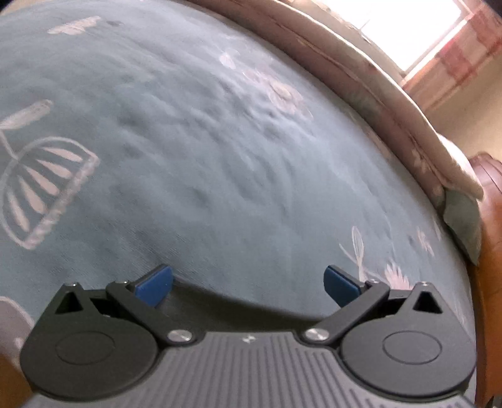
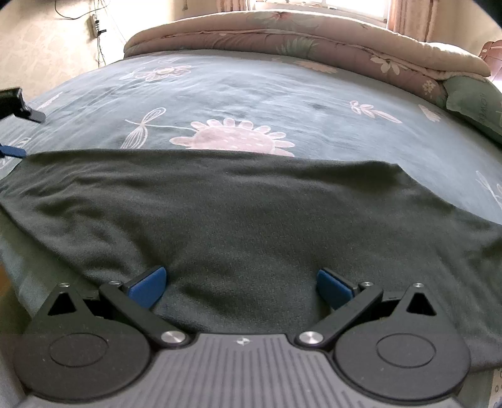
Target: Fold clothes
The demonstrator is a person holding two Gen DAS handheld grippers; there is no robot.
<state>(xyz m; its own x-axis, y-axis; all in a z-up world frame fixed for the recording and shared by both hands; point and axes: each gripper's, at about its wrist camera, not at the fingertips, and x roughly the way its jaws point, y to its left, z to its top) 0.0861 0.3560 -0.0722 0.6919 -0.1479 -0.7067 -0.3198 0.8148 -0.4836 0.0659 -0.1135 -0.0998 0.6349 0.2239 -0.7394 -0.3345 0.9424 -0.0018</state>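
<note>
In the left wrist view, the left gripper [image 1: 248, 284] has its two blue-padded fingers spread wide with nothing between them; it is released, hovering low over a teal bedspread [image 1: 188, 157] printed with pale flowers and a dragonfly. A thin dark strip of the garment [image 1: 248, 306] shows at 6 o'clock, just past the gripper body and between the finger bases. From 12 to 4 o'clock a rolled pinkish floral quilt [image 1: 360, 81] runs along the far edge of the bed, a green pillow [image 1: 464, 226] sits at 3 o'clock, and a wooden bed frame [image 1: 489, 251] edges the right border. A bright window [image 1: 408, 25] lies at 1 o'clock. This view is somewhat blurred.

In the right wrist view, the right gripper [image 2: 241, 287] is likewise released, its fingers wide apart and holding nothing. Below and ahead of it a dark grey-green garment [image 2: 251, 213] lies spread flat on the bedspread [image 2: 251, 94], filling the middle of the frame from 9 to 3 o'clock, with a straight far edge. At 9 o'clock part of the other gripper [image 2: 14, 150] shows beside the garment's left corner; whether they touch I cannot tell. The quilt [image 2: 282, 40] lies at 12 o'clock, the pillow [image 2: 473, 100] at 2 o'clock
</note>
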